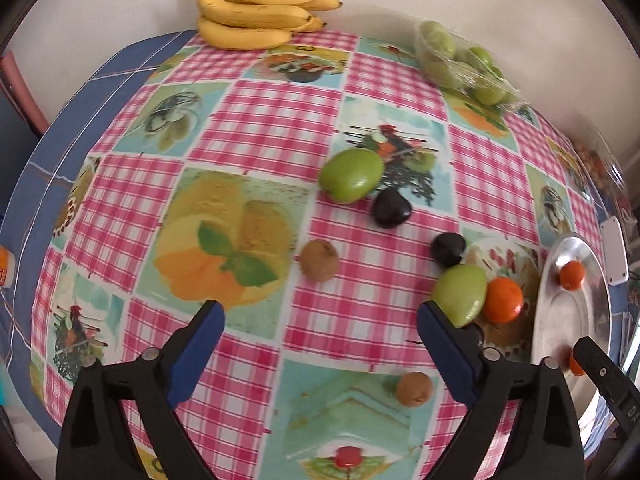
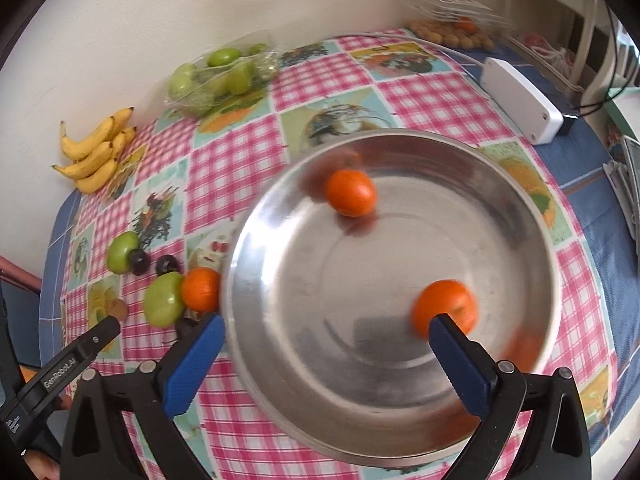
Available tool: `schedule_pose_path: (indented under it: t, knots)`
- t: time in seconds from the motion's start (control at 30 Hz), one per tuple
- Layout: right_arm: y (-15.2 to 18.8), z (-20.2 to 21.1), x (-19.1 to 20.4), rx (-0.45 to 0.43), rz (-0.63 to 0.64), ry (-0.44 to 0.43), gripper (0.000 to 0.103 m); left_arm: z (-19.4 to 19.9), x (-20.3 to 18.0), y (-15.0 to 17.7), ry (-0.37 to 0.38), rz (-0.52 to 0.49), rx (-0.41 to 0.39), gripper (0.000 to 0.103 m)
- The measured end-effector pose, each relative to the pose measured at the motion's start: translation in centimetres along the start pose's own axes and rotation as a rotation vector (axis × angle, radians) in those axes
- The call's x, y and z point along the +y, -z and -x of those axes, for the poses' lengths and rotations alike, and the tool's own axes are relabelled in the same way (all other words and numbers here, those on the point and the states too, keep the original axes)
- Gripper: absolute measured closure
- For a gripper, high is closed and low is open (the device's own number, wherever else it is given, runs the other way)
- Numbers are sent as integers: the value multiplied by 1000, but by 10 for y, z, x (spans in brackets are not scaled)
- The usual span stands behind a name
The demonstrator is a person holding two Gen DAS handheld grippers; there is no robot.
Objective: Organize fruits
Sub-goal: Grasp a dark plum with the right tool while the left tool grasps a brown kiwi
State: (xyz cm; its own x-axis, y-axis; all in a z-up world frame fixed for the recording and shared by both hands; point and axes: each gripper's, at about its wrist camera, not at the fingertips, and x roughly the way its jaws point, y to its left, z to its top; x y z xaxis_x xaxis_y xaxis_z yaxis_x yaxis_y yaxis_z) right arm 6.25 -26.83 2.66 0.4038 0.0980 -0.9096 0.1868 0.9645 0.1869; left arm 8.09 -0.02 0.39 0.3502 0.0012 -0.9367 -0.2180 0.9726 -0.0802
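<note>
With both grippers [image 1: 320, 320] [image 2: 326, 334] spread wide and empty, I'd pinch the smooth, roll-prone orange [image 1: 503, 300] gently across its middle.

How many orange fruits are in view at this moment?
3. Two lie in the metal bowl: one at its far side, one near the right gripper. The third rests on the tablecloth against the bowl's left rim.

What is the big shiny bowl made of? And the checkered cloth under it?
The bowl looks like metal, probably polished steel: silvery, and it mirrors the oranges inside. The tablecloth looks like wipeable plastic or oilcloth, smooth with a slight sheen and printed pictures, though it could be printed fabric.
</note>
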Motion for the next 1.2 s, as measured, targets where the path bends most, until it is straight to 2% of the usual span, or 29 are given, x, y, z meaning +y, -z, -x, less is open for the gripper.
schedule_pose_path:
  t: [0.2, 0.37, 0.43, 0.47, 0.57, 0.77, 0.87, 0.97, 1.2]
  knots:
    - [7, 0, 47, -6, 91, -46, 0, 2, 23, -1, -2, 58, -8, 4]
    - [15, -9, 77, 28, 102, -113, 0, 5, 38, -2, -1, 100, -17, 4]
    - [19, -11, 87, 29, 130, -112, 1, 6, 42, -3, -5, 109, -25, 4]
    - [20, -11, 93, 24, 149, -109, 3, 7, 44, -3, -6, 113, -25, 4]
    - [23, -14, 104, 21, 190, -97, 19, 6, 49, -4, 4, 126, -16, 4]
    - [26, -36, 109, 77, 205, -78, 47, -1, 51, -4, 8, 129, 20, 4]
    - [26, -47, 108, 98, 201, -65, 49, -4, 49, -4, 18, 122, 36, 4]
    - [26, -55, 107, 113, 193, -60, 56, -7, 46, -3, 25, 110, 52, 4]
    - [26, -67, 112, 126, 193, -57, 61, -12, 43, -2, 35, 98, 73, 4]
